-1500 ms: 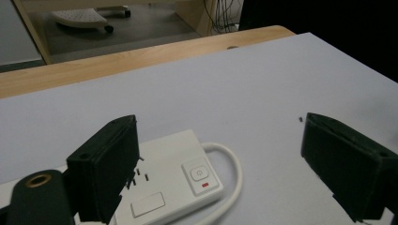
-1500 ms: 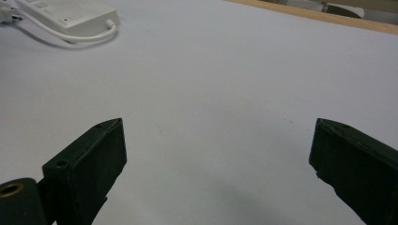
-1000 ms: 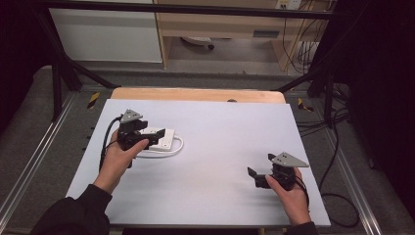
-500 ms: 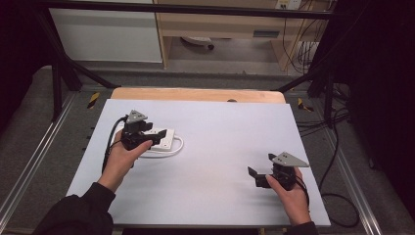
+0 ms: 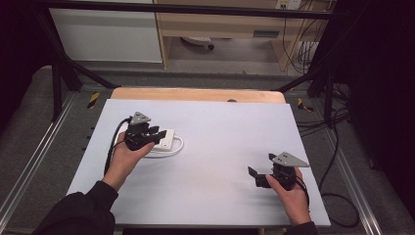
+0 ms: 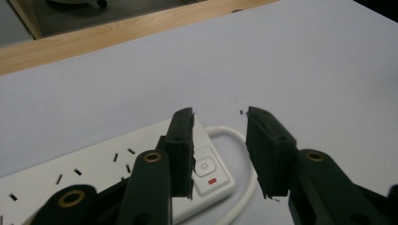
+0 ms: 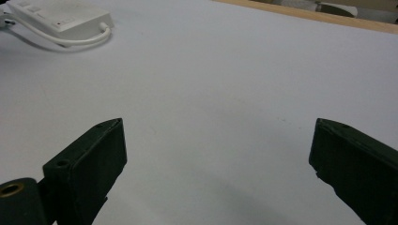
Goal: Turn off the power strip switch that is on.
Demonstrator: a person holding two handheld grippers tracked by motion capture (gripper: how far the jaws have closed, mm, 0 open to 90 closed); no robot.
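High view puts the person's right hand (image 5: 292,193) nearest, coming in from the bottom edge at the near right of the table (image 5: 230,122). It holds the right gripper (image 5: 258,175) low over the white surface, pointing left across the table, with the grey three-cornered plate on top. In the right gripper view its two black jaws stand wide apart with only bare tabletop between them, so it is open and holds nothing.

Farther in on the left side, the left forearm in a dark sleeve (image 5: 78,213) reaches forward and the left hand (image 5: 125,156) holds the left gripper (image 5: 157,134) above the power strip (image 5: 165,139), its black cable trailing back along the wrist. In the left gripper view the jaws of the left gripper (image 6: 220,154) are parted by a moderate gap, one over the switch end of the power strip (image 6: 94,173) and the other over its white cord (image 6: 244,187); whether either touches cannot be told.

The strip lies flat on the table's left half, its long axis running roughly left to right in the high view, the switch end toward the table's middle, where the cord loops out and curls back.

Beyond the white surface runs a wooden edge (image 5: 195,94).
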